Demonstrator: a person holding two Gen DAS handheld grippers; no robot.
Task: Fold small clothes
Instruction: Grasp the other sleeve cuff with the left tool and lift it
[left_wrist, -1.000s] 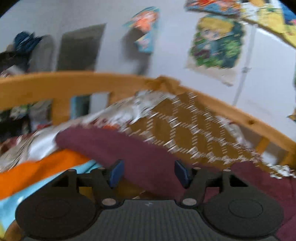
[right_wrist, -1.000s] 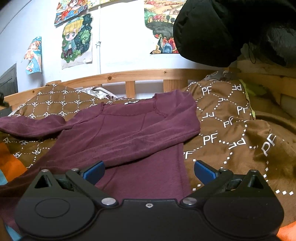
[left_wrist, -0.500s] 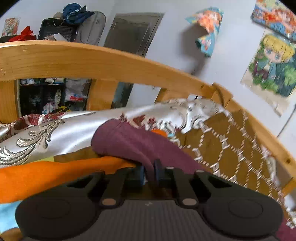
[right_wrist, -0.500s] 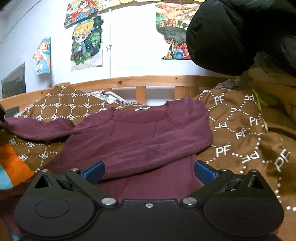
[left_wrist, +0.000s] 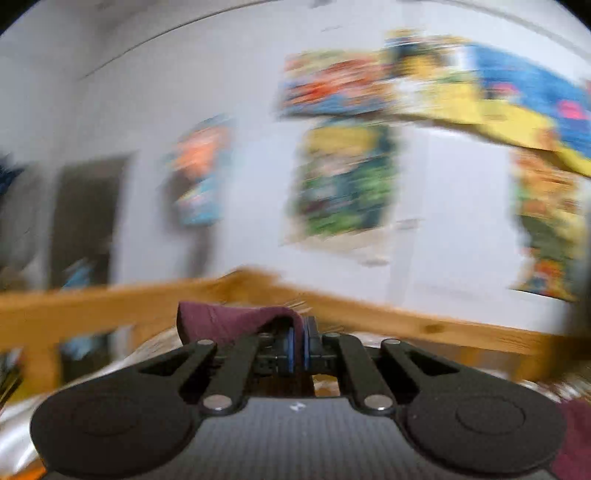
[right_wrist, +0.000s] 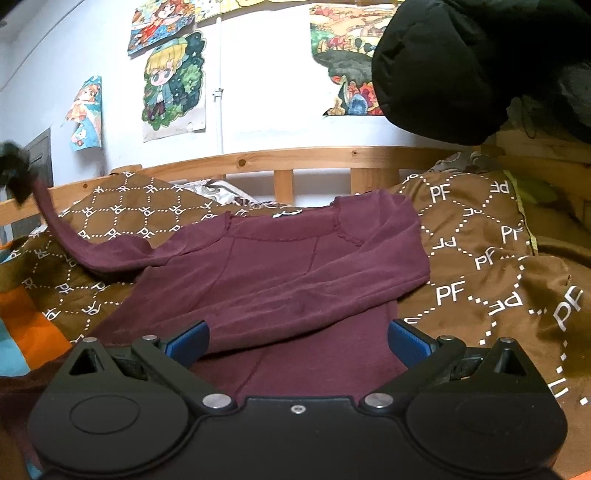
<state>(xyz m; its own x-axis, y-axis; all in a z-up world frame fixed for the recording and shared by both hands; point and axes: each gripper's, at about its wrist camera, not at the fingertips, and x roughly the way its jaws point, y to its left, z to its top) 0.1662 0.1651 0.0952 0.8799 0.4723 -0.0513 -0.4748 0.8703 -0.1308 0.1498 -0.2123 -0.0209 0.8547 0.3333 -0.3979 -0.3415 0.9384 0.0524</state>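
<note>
maroon top (right_wrist: 295, 266) flat on brown quilt (right_wrist: 480, 258), one sleeve (right_wrist: 314, 299) already folded across chest. other sleeve (left_wrist: 229, 321) clamped in left gripper (left_wrist: 298, 345), jaws just closed on it, lifted off bed; right gripper (right_wrist: 297, 341) wide apart, holding nothing, low over hem. left: fold lifted sleeve in, then fold body.

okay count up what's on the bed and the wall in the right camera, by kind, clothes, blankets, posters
Maroon tops: 1
Brown PF-print blankets: 1
Wall posters: 4, namely and
Total: 6
</note>
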